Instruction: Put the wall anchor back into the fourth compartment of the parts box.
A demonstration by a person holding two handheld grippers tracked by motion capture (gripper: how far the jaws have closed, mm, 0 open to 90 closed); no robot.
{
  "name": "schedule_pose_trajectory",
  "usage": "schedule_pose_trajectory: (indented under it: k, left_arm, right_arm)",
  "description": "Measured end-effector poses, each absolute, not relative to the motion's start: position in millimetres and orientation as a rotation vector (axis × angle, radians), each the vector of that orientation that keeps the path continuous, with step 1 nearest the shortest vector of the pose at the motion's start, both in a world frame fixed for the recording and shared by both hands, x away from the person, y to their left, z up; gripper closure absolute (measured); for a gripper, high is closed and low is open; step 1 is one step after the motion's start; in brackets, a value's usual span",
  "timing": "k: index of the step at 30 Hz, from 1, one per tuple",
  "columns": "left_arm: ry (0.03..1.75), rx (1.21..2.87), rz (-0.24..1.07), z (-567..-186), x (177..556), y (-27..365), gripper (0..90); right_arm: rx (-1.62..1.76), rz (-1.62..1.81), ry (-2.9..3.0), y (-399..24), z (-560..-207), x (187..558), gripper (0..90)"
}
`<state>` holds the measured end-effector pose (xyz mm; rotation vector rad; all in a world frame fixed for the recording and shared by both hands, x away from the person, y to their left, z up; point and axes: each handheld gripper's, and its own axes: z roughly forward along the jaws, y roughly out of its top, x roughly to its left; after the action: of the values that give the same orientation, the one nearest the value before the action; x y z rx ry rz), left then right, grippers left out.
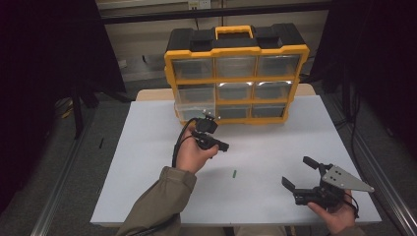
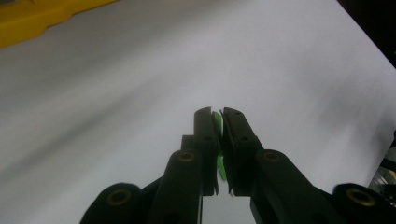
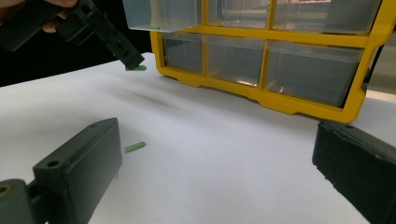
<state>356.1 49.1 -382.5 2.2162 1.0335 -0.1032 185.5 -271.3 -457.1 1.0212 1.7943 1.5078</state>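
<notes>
My left gripper (image 1: 225, 146) hangs above the white table (image 1: 147, 162), in front of the yellow organizer (image 1: 236, 51). It is shut on a small green piece (image 2: 216, 122) that stands pinched between the pads; the same piece pokes out of its jaw tips (image 3: 137, 68) in the right gripper view. A second green piece (image 1: 234, 173) lies loose on the table, also seen low between my right gripper's jaws (image 3: 135, 147). My right gripper (image 1: 296, 171) rests near the front right edge, open, with nothing between its fingers.
The organizer has clear drawers in rows. Its bottom-left drawer (image 1: 193, 111) is pulled out toward the left gripper. The table's right edge borders a metal rail (image 1: 378, 162). Dark curtains stand on both sides.
</notes>
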Motion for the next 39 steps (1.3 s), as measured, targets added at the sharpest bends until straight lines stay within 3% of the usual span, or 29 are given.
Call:
schedule_pose_trajectory:
  k: [39]
  left_arm:
    - [1.074, 2.209, -0.092, -332.0, 381.6, 51.3, 85.0]
  right_arm:
    - [1.014, 1.508, 1.791, -272.1, -457.0, 185.5, 1.4]
